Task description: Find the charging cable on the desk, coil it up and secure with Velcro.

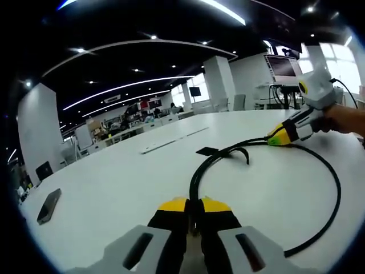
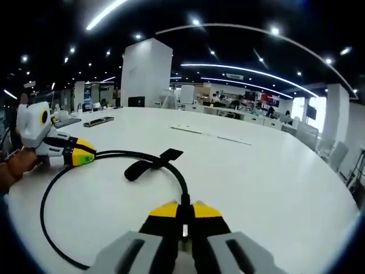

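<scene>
In the left gripper view, the left tongs (image 1: 194, 212) are clenching on the black charging cable (image 1: 328, 171), which is looping out to the right over the white worktop (image 1: 114, 182) and curving back to the right tongs (image 1: 274, 138), with its Velcro strap (image 1: 208, 151) lying flat and a phone (image 1: 49, 205) resting far left. In the right gripper view, the right tongs (image 2: 185, 216) are gripping the charging cable (image 2: 48, 194), whose loop is running left to the left tongs (image 2: 88, 156), which are pinching the cable where it meets them, while the Velcro strap (image 2: 171, 154) is sitting beside the cable's thick end.

Right gripper (image 2: 183, 209) jaws pinch black cable (image 2: 117, 154).
</scene>
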`<state>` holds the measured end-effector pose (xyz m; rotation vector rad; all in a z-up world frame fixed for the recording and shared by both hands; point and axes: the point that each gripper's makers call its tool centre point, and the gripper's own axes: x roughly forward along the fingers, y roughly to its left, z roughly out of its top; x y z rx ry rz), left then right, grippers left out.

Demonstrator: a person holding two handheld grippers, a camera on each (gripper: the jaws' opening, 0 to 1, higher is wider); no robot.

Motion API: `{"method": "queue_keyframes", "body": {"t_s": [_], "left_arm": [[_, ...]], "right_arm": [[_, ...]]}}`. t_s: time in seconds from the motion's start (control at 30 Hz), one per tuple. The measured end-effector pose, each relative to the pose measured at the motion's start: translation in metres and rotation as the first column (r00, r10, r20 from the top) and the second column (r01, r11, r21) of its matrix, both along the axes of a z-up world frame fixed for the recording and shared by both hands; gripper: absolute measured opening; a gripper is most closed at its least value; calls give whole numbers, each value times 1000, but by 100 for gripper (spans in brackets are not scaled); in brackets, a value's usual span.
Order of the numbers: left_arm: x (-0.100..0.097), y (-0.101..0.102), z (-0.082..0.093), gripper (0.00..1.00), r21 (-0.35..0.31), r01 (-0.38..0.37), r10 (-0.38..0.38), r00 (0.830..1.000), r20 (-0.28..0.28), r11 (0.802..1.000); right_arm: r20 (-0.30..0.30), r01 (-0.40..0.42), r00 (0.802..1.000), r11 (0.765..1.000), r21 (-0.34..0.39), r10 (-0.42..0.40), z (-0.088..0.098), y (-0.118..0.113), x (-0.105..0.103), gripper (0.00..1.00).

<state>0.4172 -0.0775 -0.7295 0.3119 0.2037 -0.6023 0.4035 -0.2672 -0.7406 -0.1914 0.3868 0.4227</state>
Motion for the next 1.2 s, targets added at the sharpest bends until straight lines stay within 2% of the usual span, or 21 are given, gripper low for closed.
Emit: {"method": "queue_keyframes", "body": {"t_s": [1.2], "left_arm": [[-1, -1, 1, 8, 17, 17, -18, 1000, 19, 1000]], "right_arm": [[9, -5, 1000, 1000, -8, 5, 1, 1, 0, 9]]}}
